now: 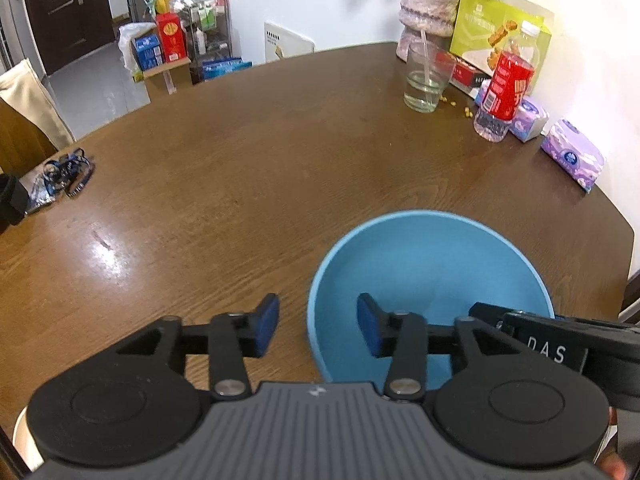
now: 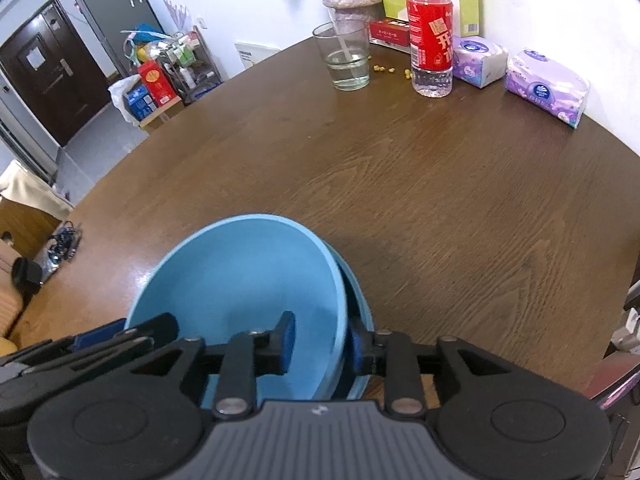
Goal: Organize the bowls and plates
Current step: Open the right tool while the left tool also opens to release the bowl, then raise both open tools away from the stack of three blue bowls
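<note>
A blue bowl (image 1: 432, 272) sits near the front of the brown wooden table (image 1: 240, 184). In the right wrist view it (image 2: 240, 280) sits tilted inside a second blue bowl (image 2: 358, 300) whose rim shows at its right. My left gripper (image 1: 318, 326) is open, its jaws astride the bowl's left rim, right pad inside. My right gripper (image 2: 320, 344) straddles the right rim of the upper bowl, one pad inside and one outside, with gaps showing at the rim. The other gripper shows at each view's edge.
At the back right stand a glass with a straw (image 1: 426, 78), a red-labelled bottle (image 1: 504, 92), tissue packs (image 1: 572, 158), a vase (image 1: 430, 4) and a green box (image 1: 496, 32). A small blue gadget (image 1: 66, 172) lies at the left edge.
</note>
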A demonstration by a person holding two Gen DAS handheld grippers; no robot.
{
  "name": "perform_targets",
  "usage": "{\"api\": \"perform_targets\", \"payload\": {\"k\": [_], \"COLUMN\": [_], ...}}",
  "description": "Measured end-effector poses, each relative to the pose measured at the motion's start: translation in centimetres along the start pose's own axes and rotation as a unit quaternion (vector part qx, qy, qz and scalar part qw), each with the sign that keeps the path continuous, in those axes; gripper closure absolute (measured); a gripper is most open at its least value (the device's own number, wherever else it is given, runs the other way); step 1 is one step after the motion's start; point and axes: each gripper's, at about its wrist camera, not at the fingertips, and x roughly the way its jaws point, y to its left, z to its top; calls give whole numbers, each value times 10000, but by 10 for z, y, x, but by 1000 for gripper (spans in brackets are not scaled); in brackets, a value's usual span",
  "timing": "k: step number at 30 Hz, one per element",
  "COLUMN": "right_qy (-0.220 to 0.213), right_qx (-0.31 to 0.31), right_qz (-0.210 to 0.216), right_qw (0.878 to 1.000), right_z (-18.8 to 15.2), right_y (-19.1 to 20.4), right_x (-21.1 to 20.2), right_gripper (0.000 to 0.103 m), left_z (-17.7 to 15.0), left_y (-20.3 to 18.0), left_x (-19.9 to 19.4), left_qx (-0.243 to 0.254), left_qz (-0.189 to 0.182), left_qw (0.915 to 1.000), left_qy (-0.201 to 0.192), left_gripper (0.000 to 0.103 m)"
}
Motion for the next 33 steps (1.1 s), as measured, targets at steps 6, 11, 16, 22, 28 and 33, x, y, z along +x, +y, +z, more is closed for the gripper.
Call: {"api": "perform_targets", "payload": {"k": [6, 11, 16, 22, 28, 33], "right_qy": [-99, -160, -240, -342, -367, -432], "right_qx": [20, 49, -5, -54, -129, -199], "right_qz": [200, 368, 372, 367, 207, 88], "right_qw": [9997, 9992, 9990, 9987, 9990, 9988], "right_z": [0, 1, 2, 7, 1, -7], "right_y": [1, 0, 3, 5, 5, 2], "right_x": [-9, -13, -17, -24, -31, -41], "right_gripper": [50, 28, 9, 8, 0, 0], "left_z": [2, 3, 1, -3, -4, -9], "left_y": [10, 25, 34, 38, 39, 40], "left_x": [-12, -21, -27, -35, -44, -53], "left_qx": [-122, -347, -456, -509, -571, -669], "left_qz": [178, 303, 365, 369, 345, 237], "left_qw": [9996, 9984, 9976, 9972, 9966, 9960], "left_qy": [-202, -314, -358, -413, -492, -544], "left_gripper": [27, 19, 15, 12, 3, 0]}}
